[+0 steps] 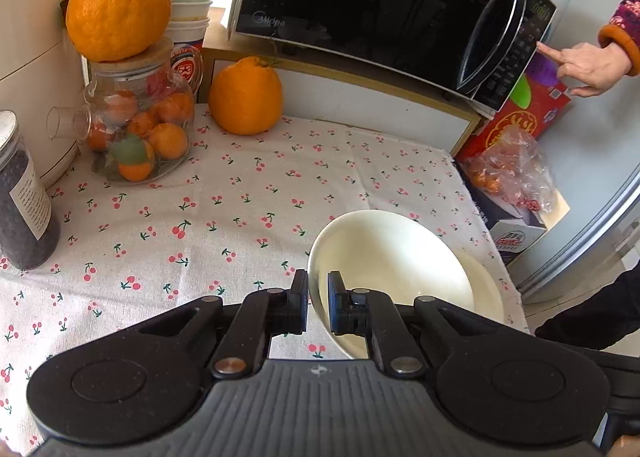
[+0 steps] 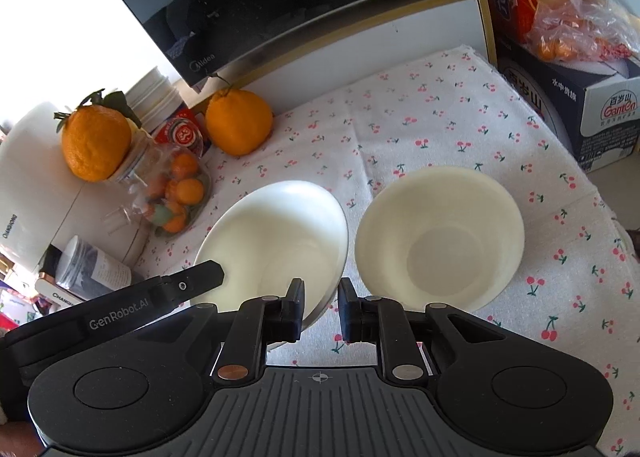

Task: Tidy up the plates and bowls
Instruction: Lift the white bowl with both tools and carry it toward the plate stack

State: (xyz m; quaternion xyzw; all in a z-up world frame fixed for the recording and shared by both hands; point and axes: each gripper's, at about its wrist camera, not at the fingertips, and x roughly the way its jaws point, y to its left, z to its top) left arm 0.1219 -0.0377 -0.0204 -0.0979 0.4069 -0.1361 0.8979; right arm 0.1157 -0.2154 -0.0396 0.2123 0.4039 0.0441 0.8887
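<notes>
Showing a white bowl, tilted near the table's right edge, pinched at its rim by the left gripper, the right gripper spread empty, nesting into the second bowl is judged next.

Both tools are matte black plastic. The left hand-held gripper has a grey ribbed deck with a small crosshair mark, two round domed housings at its sides, and linkage arms pinned with silver rivets to blocky black fingers. The right hand-held gripper is built the same, though one of its rivets is copper-coloured. In the right wrist view, white "GenRobot.AI" lettering shows on the left one's side.
</notes>
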